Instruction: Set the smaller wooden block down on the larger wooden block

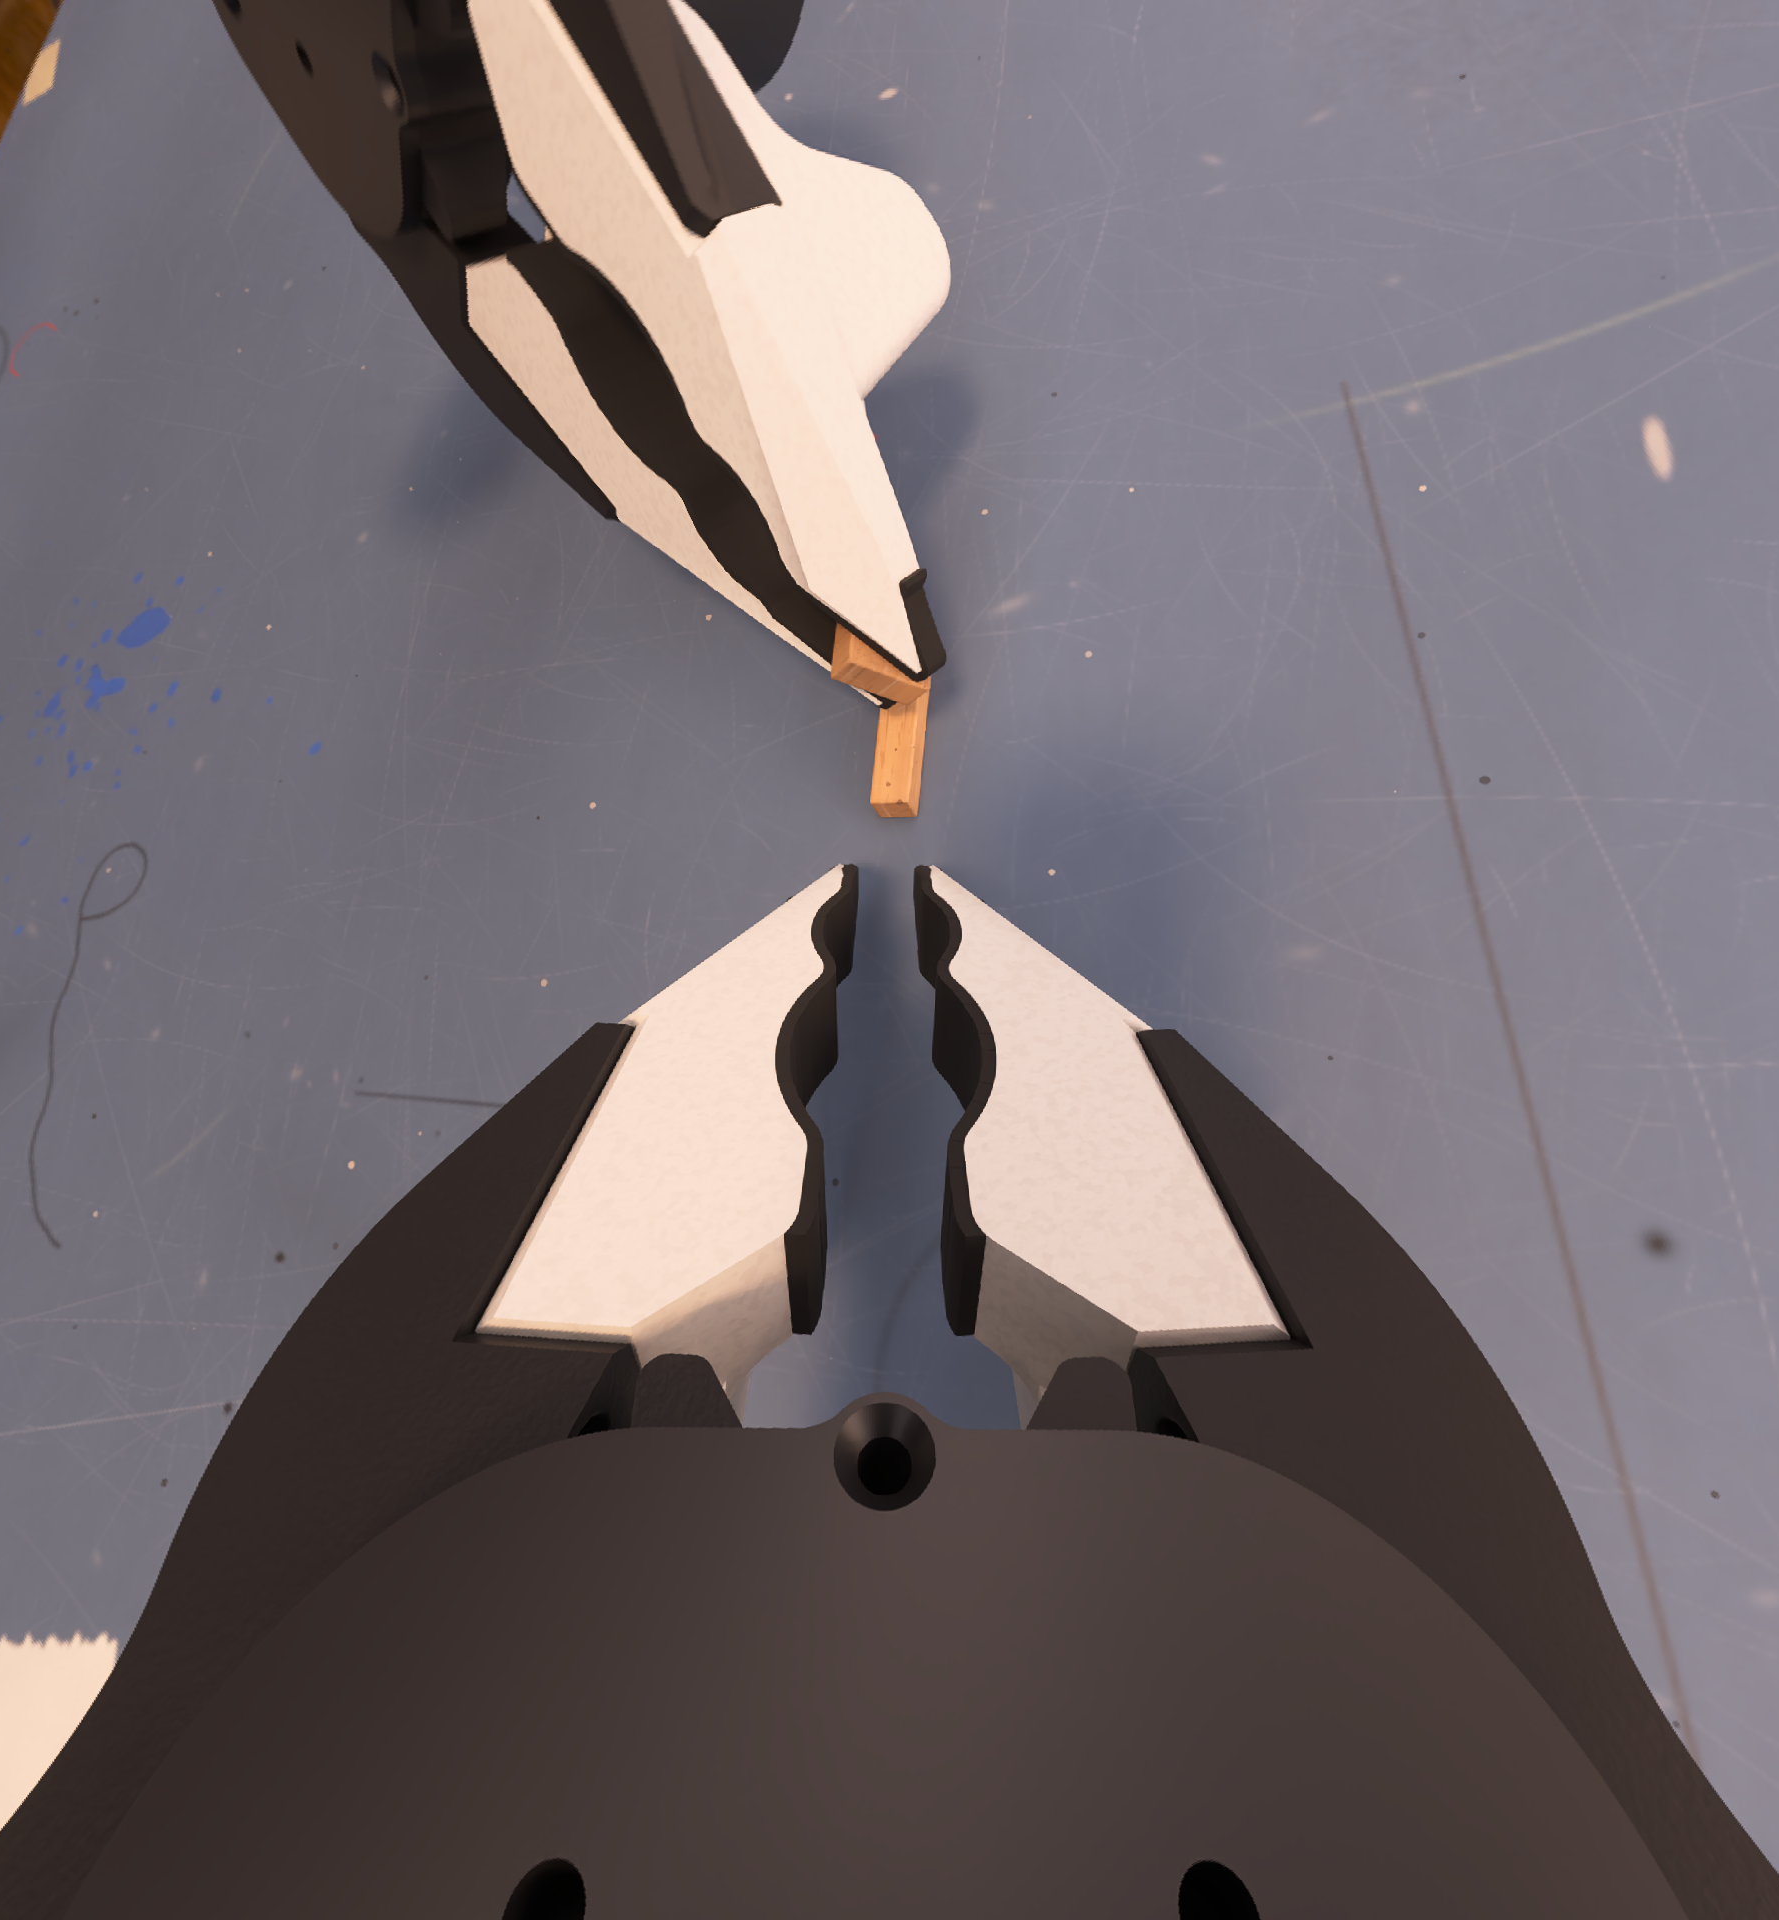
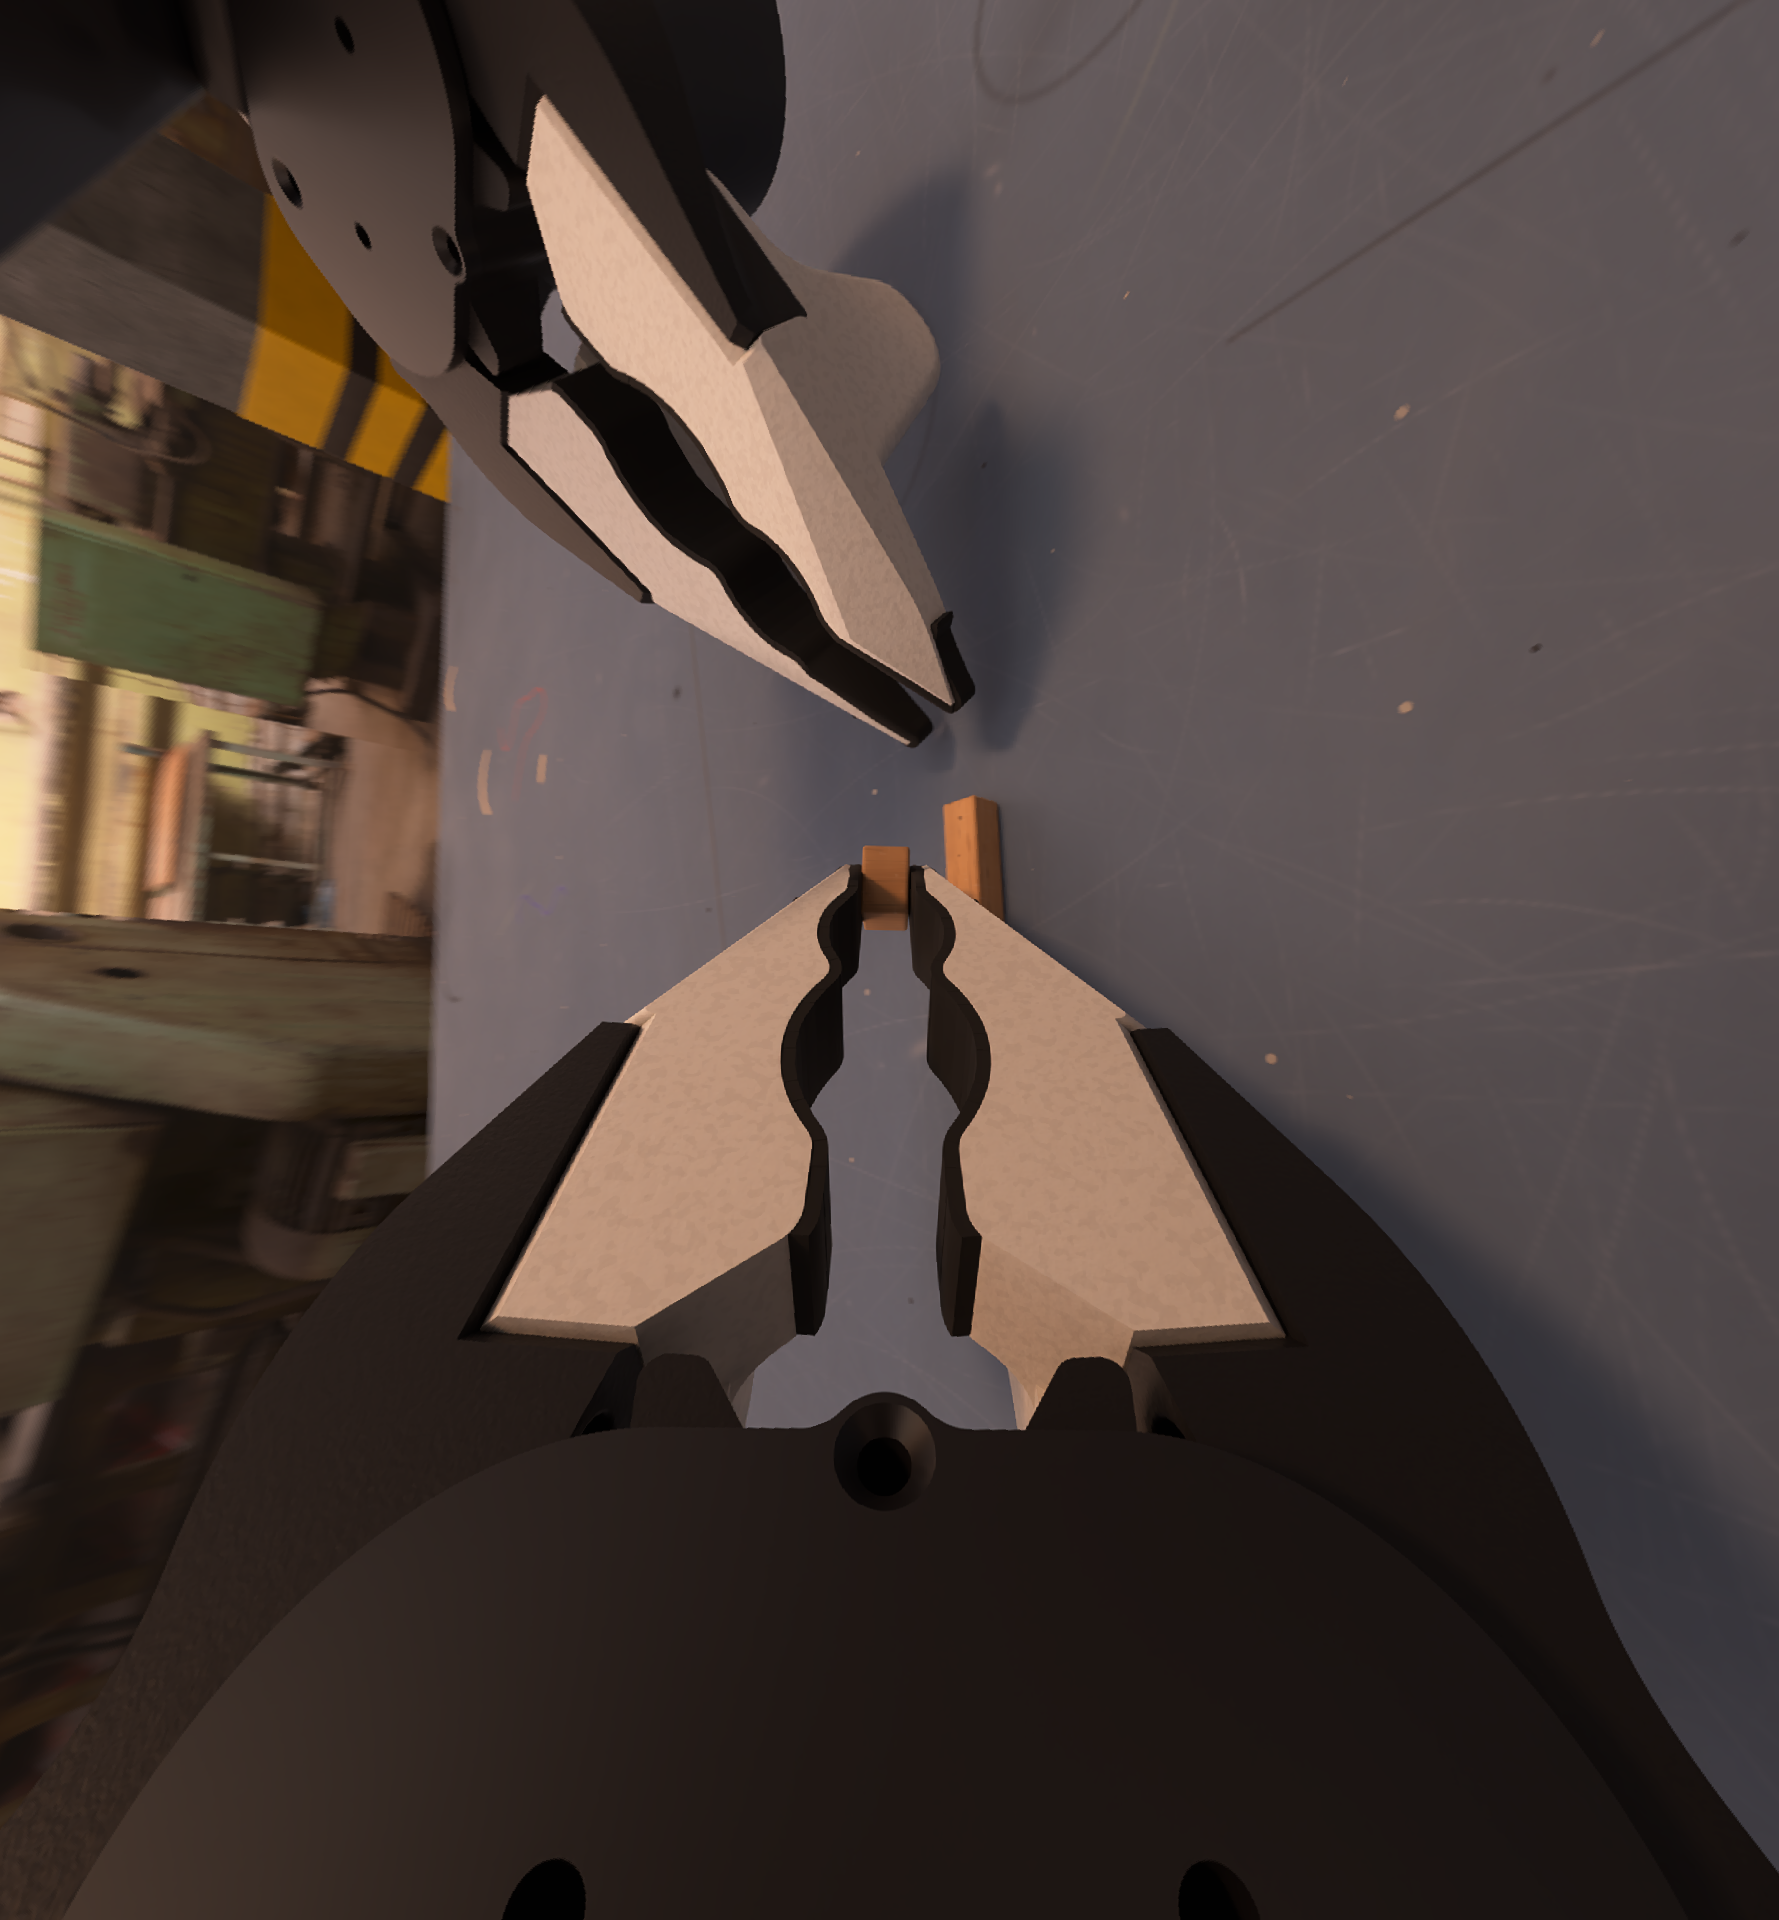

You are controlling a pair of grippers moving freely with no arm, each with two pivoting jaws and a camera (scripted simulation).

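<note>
The smaller wooden block (image 2: 885,885) is pinched between my right gripper's (image 2: 885,878) fingertips. In the left wrist view the right gripper (image 1: 880,665) reaches in from the top, holding the small block (image 1: 864,670) at the far end of the larger wooden block (image 1: 899,764). I cannot tell whether the blocks touch. The larger block lies flat on the blue-grey table (image 1: 1384,831) and shows just right of the held block in the right wrist view (image 2: 973,852). My left gripper (image 1: 885,878) is empty, its jaws a narrow gap apart, just short of the larger block's near end. It also shows in the right wrist view (image 2: 937,722).
The table edge (image 2: 438,727) runs down the left of the right wrist view, with a blurred workshop beyond it. A white paper scrap (image 1: 12,1745) lies at the lower left. Blue paint specks (image 1: 137,634) and scratches mark the table.
</note>
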